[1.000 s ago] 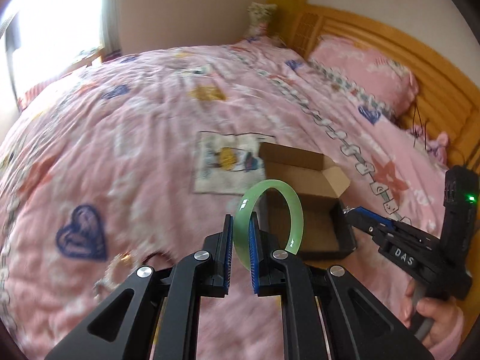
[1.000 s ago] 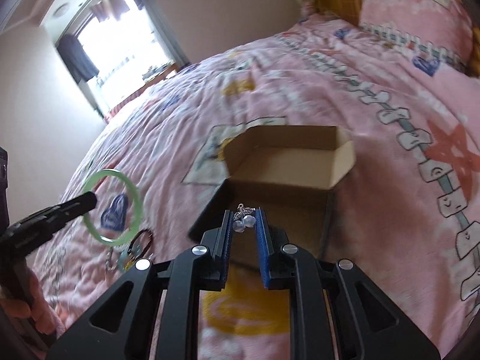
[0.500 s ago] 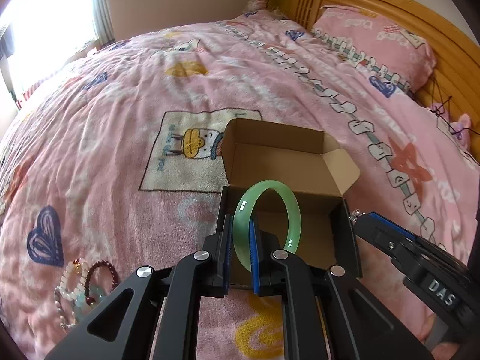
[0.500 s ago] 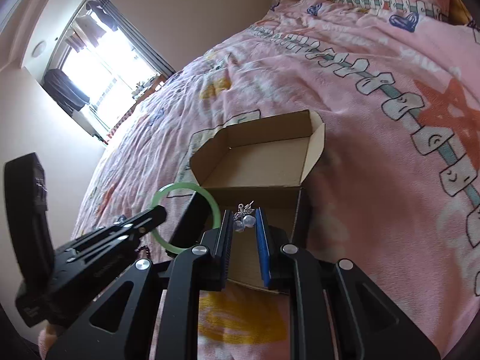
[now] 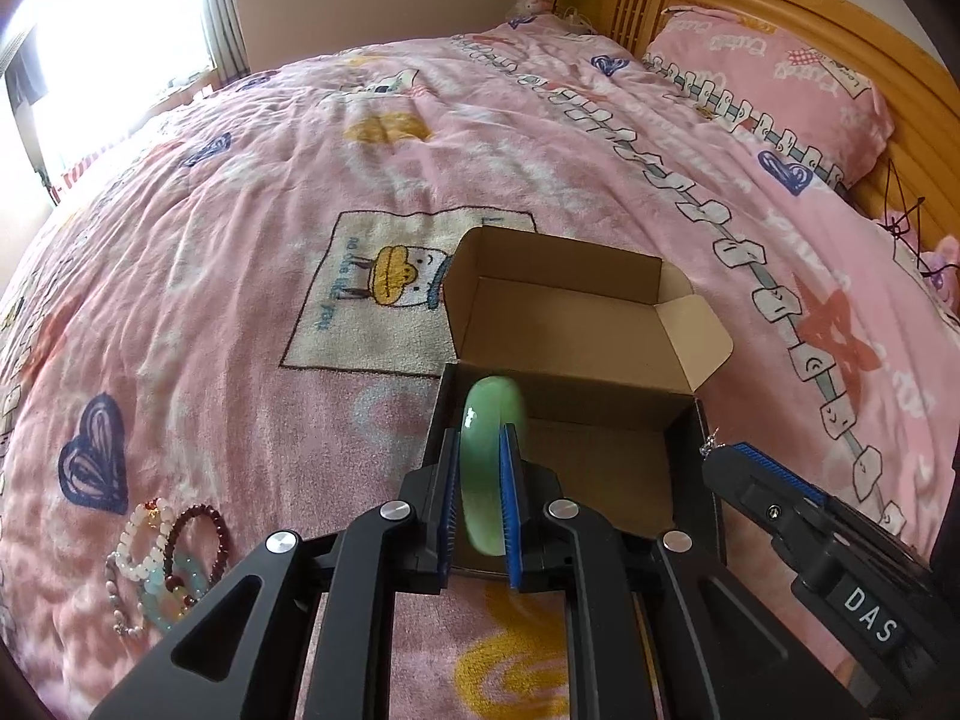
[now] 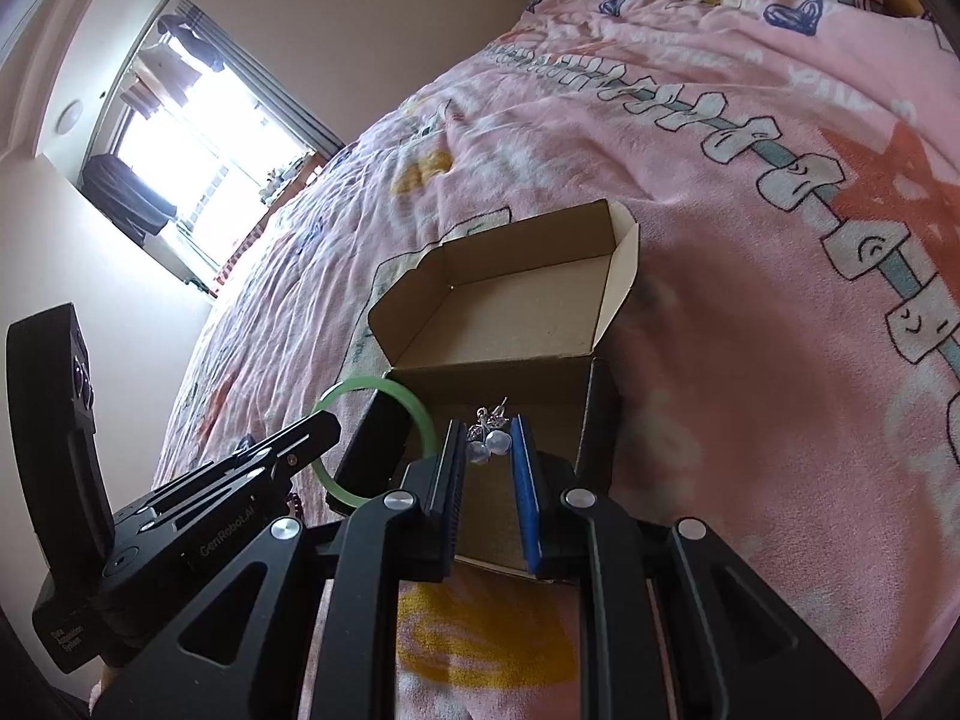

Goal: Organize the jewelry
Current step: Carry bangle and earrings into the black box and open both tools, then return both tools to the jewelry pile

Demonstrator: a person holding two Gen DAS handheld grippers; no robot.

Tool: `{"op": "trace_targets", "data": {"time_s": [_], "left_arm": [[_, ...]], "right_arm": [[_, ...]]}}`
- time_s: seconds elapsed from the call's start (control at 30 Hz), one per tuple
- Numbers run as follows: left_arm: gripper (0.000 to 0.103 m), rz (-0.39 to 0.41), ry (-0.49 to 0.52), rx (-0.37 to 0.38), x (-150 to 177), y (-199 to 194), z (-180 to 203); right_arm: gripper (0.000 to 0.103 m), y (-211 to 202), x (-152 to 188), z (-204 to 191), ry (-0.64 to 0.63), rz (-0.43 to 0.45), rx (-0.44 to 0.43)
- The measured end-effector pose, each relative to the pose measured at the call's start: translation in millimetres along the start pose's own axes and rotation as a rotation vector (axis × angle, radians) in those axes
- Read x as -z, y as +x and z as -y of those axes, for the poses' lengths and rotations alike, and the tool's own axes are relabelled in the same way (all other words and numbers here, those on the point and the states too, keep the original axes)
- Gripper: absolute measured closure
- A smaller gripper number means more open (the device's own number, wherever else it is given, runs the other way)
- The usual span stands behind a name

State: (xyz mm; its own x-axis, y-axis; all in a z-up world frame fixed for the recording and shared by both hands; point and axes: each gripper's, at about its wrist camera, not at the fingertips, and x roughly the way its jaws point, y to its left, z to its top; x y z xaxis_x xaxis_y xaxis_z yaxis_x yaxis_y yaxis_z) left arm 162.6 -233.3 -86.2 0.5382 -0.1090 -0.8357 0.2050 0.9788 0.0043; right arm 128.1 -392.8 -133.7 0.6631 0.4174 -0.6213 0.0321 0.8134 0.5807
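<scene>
An open cardboard box [image 5: 600, 468] with black outer walls sits on the pink bedspread; it also shows in the right wrist view [image 6: 510, 324]. My left gripper [image 5: 480, 456] is shut on a green jade bangle [image 5: 489, 450], held edge-on over the box's near left edge; the bangle also shows in the right wrist view [image 6: 414, 405]. My right gripper [image 6: 489, 441] is shut on a silver pearl earring [image 6: 487, 441], held over the box's near edge. The right gripper appears in the left wrist view [image 5: 729, 453] at the box's right.
Several bead bracelets [image 5: 162, 564] lie on the bedspread at the lower left. A pink pillow [image 5: 774, 78] and wooden headboard [image 5: 840, 18] are at the far right. A window [image 6: 198, 138] is at the far left.
The left gripper has turned the bangle from ring-on to edge-on and moved closer over the box. The right gripper has moved closer to the box with the earring.
</scene>
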Motion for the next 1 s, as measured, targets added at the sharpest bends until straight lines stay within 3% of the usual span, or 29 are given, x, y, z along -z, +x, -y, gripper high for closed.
{"op": "trace_targets", "data": {"time_s": [0.57,0.67,0.7,0.73,0.87,1.0], "left_arm": [[0.087,0.052,0.020,-0.011,2.9,-35.9,-11.9],[0.069,0.067,0.030,-0.038,10.8,-51.6,-27.6],[0.053,0.079,0.032,-0.053,14.2,-58.2,-34.1],[0.044,0.098,0.032,-0.073,18.9,-67.6,-43.1],[0.043,0.117,0.005,-0.122,40.1,-96.7,-83.8],[0.043,0.097,-0.094,-0.123,69.4,-116.7,-137.0]], "right_arm": [[0.084,-0.5,-0.3,0.0,-0.004,-0.007,0.006],[0.084,-5.9,-0.2,-5.3,-0.015,0.000,0.000],[0.084,-6.9,0.1,-7.5,-0.020,0.000,-0.001],[0.084,-8.9,1.6,-13.7,-0.038,0.001,-0.005],[0.084,-10.5,11.4,-43.9,-0.115,-0.011,-0.027],[0.084,-1.0,33.7,-93.4,-0.245,-0.062,-0.080]]}}
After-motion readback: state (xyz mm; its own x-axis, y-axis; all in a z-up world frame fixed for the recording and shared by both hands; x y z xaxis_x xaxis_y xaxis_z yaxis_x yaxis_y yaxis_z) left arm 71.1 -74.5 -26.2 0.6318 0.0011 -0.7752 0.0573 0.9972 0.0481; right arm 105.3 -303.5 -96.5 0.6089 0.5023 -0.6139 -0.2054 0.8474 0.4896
